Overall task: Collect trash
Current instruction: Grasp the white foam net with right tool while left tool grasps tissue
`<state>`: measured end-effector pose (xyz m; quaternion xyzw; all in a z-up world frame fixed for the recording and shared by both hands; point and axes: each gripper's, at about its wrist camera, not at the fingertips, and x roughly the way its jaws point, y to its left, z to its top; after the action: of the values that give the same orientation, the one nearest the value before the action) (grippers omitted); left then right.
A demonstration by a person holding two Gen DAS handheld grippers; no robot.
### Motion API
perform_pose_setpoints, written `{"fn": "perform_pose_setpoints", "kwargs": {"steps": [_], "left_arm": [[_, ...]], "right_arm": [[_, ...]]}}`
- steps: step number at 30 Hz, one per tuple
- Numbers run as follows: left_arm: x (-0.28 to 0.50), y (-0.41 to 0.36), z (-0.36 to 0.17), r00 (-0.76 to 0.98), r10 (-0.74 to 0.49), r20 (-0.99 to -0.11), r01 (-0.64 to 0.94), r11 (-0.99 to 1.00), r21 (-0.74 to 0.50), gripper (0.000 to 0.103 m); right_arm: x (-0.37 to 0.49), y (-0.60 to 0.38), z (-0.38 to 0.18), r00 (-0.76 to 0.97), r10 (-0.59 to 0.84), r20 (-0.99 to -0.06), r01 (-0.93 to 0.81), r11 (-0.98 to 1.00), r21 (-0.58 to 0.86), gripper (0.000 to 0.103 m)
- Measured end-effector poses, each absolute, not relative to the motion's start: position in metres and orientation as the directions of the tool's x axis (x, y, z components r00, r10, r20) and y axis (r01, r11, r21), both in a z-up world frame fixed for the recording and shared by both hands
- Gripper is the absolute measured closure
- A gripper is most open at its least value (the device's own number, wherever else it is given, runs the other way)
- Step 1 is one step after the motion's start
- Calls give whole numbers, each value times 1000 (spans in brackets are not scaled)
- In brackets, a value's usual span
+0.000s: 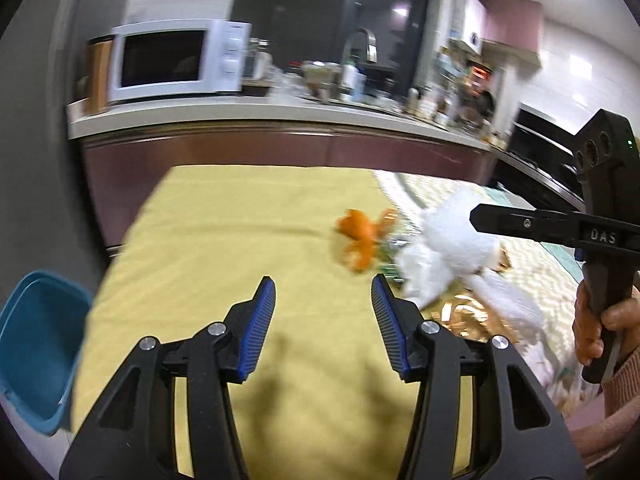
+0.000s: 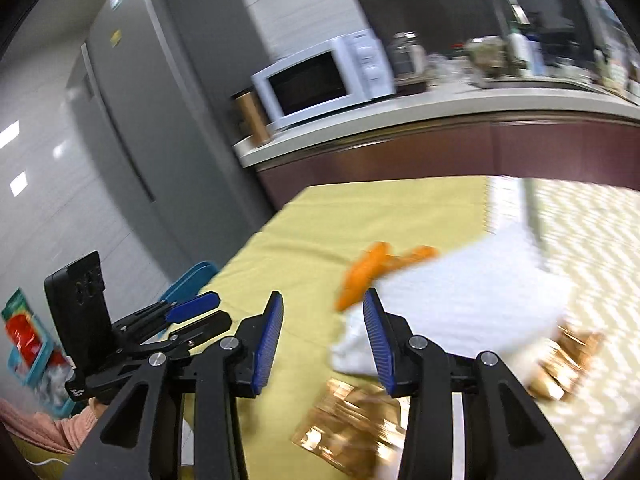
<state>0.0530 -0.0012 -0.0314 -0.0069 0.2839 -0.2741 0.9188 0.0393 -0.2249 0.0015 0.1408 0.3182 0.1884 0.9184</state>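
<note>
since both sets of jaws are spread w/ nothing between them, no trash is held right now. the left gripper (image 1: 323, 294) hangs over the bare yellow cloth (image 1: 224, 248). the right gripper (image 2: 323, 310) is just by the trash pile: orange peel (image 2: 362, 276), white tissue (image 2: 472, 300) & shiny gold wrappers (image 2: 352, 428), all lying on the table. the blue bin (image 1: 36, 352) sits low by the table's left edge, well apart from the pile. so i think most of the job is left: grab each bit, drop it in.
</note>
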Motion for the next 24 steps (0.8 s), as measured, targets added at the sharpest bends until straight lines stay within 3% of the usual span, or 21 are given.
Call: {"fn": "perform_pose_setpoints", "kwargs": {"steps": [11, 24], "left_arm": [[69, -78, -40, 588, -578, -566, 625, 769, -135, 53], [99, -115, -49, 516, -569, -640, 655, 744, -132, 56]], "right_arm": [[30, -276, -34, 729, 399, -556, -100, 866, 490, 59], [43, -293, -51, 734, 444, -514, -78, 807, 586, 56]]}}
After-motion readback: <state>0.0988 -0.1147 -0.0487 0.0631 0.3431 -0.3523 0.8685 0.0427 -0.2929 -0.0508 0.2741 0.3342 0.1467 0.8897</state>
